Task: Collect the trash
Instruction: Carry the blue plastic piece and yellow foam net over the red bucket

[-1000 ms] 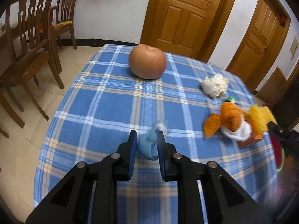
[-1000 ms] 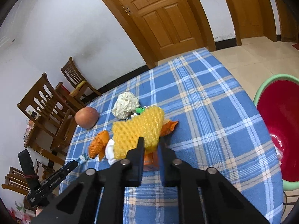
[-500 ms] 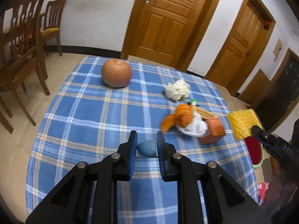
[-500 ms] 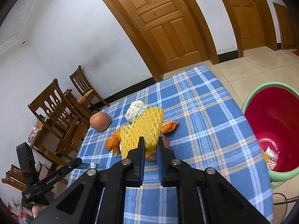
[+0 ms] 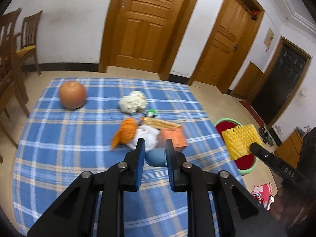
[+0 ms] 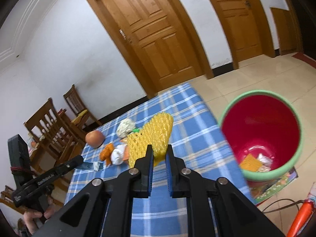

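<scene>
Lifting off the table (image 5: 59,158) — both fingers stay clamped: blue scrap (image 5: 156,157), yellow netting (image 6: 154,136).

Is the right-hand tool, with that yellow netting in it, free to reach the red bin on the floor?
Probably yes. The right gripper is shut on the yellow foam net, and the red bin stands open-topped just past the table edge with nothing visible between them.

This is a room in a home, like a dining room. The tabletop with the blue checked cloth (image 5: 59,138) stands on a pale tiled floor (image 6: 246,75). Brown wooden chairs (image 6: 49,126) wait by the white wall. Tall panelled wooden doors (image 5: 146,25) lead to other rooms. A red plastic bin with a green rim (image 6: 262,134) sits on the floor.
</scene>
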`<act>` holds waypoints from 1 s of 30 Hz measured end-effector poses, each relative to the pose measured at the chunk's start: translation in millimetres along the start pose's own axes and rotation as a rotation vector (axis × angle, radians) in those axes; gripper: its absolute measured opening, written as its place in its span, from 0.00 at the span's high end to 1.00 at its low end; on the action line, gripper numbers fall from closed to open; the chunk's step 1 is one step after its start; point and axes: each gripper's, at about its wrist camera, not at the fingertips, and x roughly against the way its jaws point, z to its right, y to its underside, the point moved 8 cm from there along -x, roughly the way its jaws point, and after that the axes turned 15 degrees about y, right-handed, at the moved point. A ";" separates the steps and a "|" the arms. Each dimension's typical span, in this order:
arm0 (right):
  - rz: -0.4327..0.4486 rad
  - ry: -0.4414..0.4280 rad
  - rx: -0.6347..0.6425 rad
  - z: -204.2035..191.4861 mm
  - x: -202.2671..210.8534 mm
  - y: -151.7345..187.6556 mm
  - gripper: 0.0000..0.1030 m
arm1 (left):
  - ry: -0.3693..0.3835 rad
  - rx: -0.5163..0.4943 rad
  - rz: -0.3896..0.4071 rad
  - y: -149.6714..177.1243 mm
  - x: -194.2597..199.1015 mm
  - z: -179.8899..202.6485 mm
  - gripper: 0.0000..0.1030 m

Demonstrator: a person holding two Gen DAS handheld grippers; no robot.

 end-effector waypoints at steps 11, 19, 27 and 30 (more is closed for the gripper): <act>0.043 0.092 -0.079 59.4 14.7 -7.7 0.87 | 0.074 -0.107 -0.045 -9.7 -50.2 72.5 0.80; 0.053 0.165 -0.131 102.5 17.1 -10.7 0.87 | 0.119 -0.158 -0.095 -6.9 -89.9 108.0 0.80; 0.040 0.254 -0.178 141.3 5.5 -7.4 0.87 | 0.160 -0.209 -0.132 -2.8 -132.7 144.7 0.80; 0.033 0.282 -0.192 155.2 1.2 -6.2 0.87 | 0.176 -0.226 -0.152 1.6 -150.5 156.3 0.81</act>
